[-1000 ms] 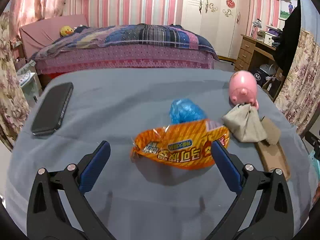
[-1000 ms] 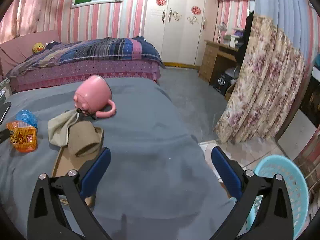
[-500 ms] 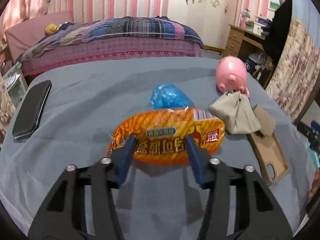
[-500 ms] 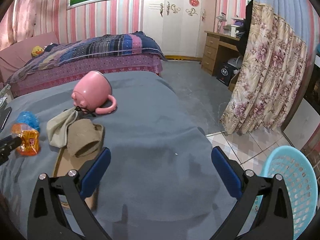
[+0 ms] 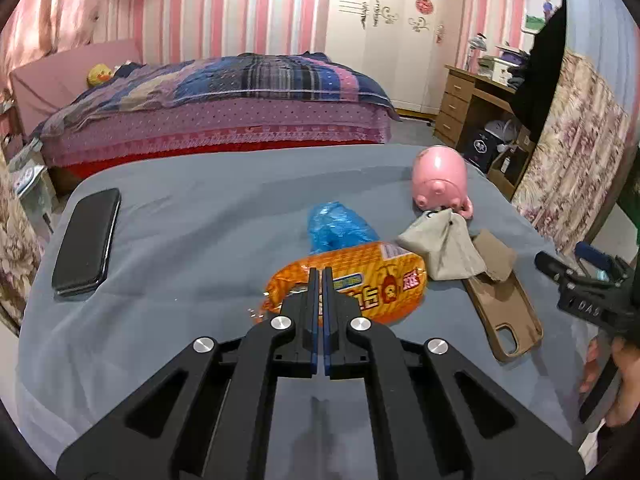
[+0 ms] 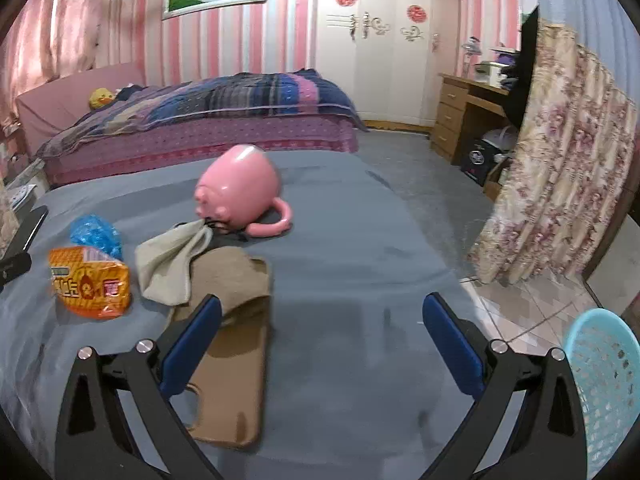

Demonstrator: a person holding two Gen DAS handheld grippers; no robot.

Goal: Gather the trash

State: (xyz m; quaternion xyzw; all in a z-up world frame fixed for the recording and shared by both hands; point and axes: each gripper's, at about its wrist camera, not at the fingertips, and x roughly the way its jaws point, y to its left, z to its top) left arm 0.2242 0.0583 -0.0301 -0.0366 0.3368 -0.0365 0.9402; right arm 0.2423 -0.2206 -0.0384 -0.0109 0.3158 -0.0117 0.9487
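An orange snack wrapper (image 5: pixel 360 280) lies on the grey table (image 5: pixel 200 220); it also shows in the right wrist view (image 6: pixel 90 284). My left gripper (image 5: pixel 320 276) is shut on the wrapper's near edge. A crumpled blue plastic bag (image 5: pixel 340 230) lies just behind the wrapper. My right gripper (image 6: pixel 320 320) is open and empty above the table's right part. A light blue trash basket (image 6: pixel 604 384) stands on the floor at the lower right.
A pink pig mug (image 5: pixel 442 182) lies on its side at the right. A beige cloth (image 5: pixel 444 244) and a brown phone case (image 5: pixel 506 316) lie beside it. A black phone (image 5: pixel 86 240) lies at the left. A bed (image 5: pixel 224 112) stands behind.
My left gripper has moved in and closed on the orange wrapper. The right gripper has stayed open and shifted slightly nearer the phone case.
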